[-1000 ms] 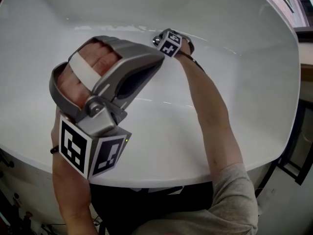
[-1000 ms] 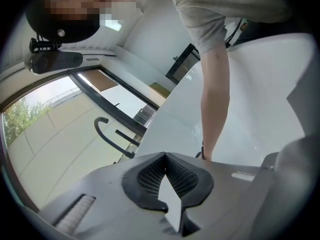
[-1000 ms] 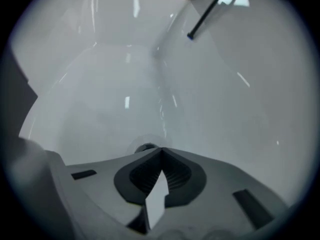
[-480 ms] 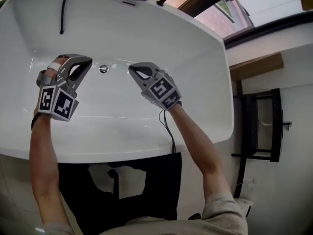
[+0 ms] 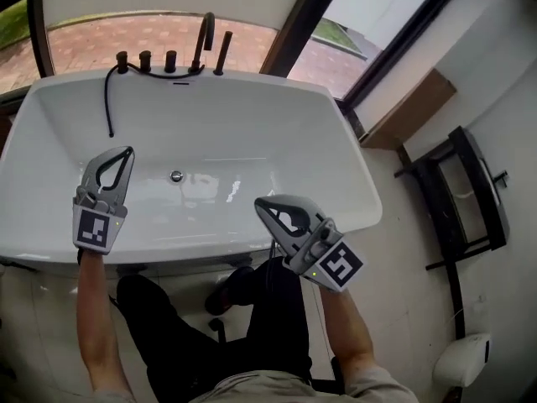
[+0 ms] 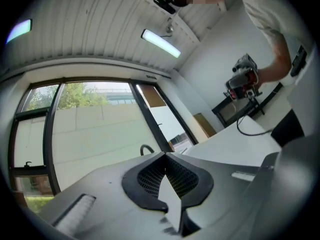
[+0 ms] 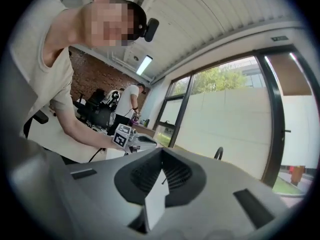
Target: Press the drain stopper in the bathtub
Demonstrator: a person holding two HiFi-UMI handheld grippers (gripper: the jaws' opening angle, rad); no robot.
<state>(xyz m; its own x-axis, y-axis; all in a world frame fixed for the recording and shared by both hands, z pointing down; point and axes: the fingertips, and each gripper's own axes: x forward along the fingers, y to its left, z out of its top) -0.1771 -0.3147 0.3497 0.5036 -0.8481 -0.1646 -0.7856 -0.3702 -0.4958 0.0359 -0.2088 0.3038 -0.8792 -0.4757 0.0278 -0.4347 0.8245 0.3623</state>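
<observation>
The white bathtub (image 5: 336,154) fills the head view, with the small round metal drain stopper (image 5: 176,175) on its floor near the middle. My left gripper (image 5: 127,150) is held over the tub's near-left part, left of the stopper and apart from it, jaws shut on nothing. At the tub's near rim, right of the stopper, my right gripper (image 5: 258,201) is also shut and empty. In the gripper views both grippers point up toward windows: the left gripper (image 6: 164,154) faces the far right gripper (image 6: 243,80), and the right gripper (image 7: 161,149) sees the left gripper (image 7: 128,138).
A black faucet (image 5: 205,39) with several black handles and a hanging hose (image 5: 107,99) sits on the tub's far rim under a window. A wooden shelf (image 5: 411,112) and a black rack (image 5: 460,200) stand to the right. The person's dark-trousered legs are below the near rim.
The head view has pulled far back and up from the tub. Both grippers have come out from near the drain to the tub's near side; the right one left the stopper area.
</observation>
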